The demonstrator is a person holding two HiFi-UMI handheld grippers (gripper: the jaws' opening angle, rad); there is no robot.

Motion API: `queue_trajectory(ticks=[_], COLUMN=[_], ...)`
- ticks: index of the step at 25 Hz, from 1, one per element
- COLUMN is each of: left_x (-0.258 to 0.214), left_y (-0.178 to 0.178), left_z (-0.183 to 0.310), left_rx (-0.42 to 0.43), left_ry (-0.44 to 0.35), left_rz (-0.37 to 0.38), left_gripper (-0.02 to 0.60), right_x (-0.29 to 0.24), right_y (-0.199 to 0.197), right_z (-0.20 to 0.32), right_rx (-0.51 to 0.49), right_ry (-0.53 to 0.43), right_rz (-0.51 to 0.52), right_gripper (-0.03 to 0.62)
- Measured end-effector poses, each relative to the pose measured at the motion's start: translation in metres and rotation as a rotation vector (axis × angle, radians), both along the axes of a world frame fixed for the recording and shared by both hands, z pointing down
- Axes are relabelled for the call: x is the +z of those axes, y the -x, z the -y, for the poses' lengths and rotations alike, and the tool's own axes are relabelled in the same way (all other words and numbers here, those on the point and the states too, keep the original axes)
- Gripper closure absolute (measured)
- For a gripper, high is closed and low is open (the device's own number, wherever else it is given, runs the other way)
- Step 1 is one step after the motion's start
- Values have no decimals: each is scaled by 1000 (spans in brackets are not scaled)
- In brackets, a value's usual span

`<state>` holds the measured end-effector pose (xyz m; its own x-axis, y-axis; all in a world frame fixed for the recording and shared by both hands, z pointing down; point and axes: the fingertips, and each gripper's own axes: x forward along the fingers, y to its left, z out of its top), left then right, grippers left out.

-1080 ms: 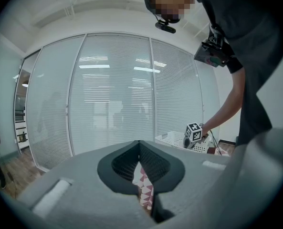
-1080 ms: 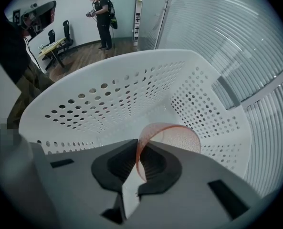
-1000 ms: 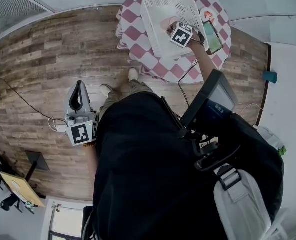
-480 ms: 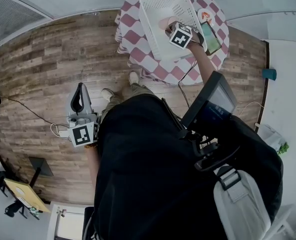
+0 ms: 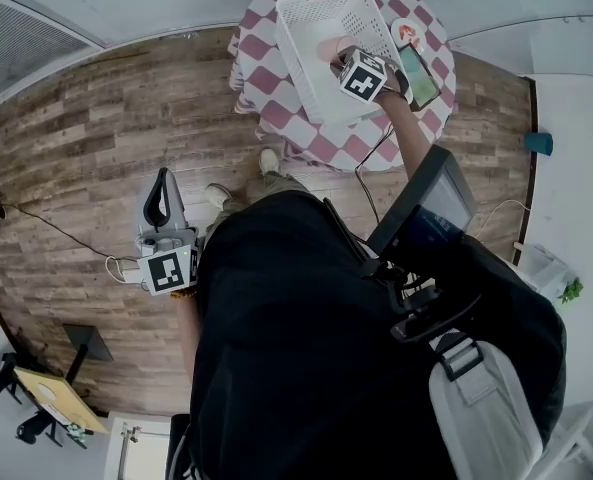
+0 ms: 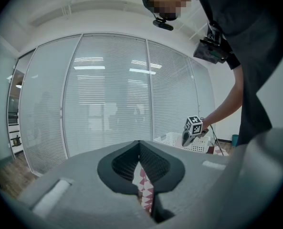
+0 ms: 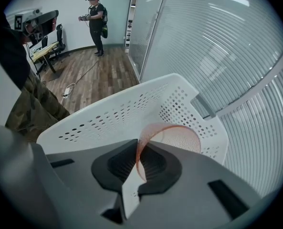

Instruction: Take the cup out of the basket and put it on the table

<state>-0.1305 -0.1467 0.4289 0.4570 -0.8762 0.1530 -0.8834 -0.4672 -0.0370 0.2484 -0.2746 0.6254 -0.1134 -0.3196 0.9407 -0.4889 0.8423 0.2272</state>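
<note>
Noted slight rise of right gripper (image 5: 344, 60), fingers (image 7: 158, 163) pinched shut on cup (image 7: 177, 137) rim; cup not yet clear of basket (image 7: 108, 118). Left gripper (image 6: 140, 168) fingers closed, empty. Counter (image 5: 266, 78) placement pending.

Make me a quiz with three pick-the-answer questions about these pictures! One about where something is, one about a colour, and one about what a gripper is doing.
1. Where does the white perforated plastic basket stand?
A. On the wooden floor
B. On the round table with the red-and-white checked cloth
C. On a chair

2. What colour is the see-through plastic cup?
A. Blue
B. Green
C. Pinkish

3. What are the jaws of the right gripper doing?
A. Standing wide open with nothing in them
B. Pinching the cup's rim
C. Holding a phone

Answers:
1 B: the head view shows the basket on the checked cloth.
2 C: the right gripper view shows a pinkish cup wall against the white basket.
3 B: that same view shows the thin rim clamped between the closed jaws.
</note>
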Motion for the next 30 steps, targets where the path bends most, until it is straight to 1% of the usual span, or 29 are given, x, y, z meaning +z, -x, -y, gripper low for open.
queue_trajectory(ticks=[3, 9, 13, 18, 23, 27, 30], left_x=[-6, 1, -6, -4, -5, -1, -7], left_y=[-1, 4, 3, 7, 11, 14, 12], left_z=[2, -1, 1, 0, 0, 0, 1], left_rx=[11, 15, 27, 31, 32, 31, 43], left_ry=[-24, -1, -23, -32, -17, 7, -20], left_rz=[-4, -2, -18, -13, -7, 16, 2], left_gripper=[575, 575, 575, 575, 575, 575, 575], right_x=[-6, -22, -32, -45, -58, -68, -79], right_y=[2, 9, 11, 17, 26, 33, 37], right_z=[-2, -4, -2, -2, -1, 2, 4], right_rx=[11, 51, 56, 63, 83, 90, 90], right_ry=[-10, -45, -69, -100, -128, -152, -178], right_rz=[2, 42, 40, 49, 86, 104, 111], right_gripper=[569, 569, 569, 569, 569, 569, 569])
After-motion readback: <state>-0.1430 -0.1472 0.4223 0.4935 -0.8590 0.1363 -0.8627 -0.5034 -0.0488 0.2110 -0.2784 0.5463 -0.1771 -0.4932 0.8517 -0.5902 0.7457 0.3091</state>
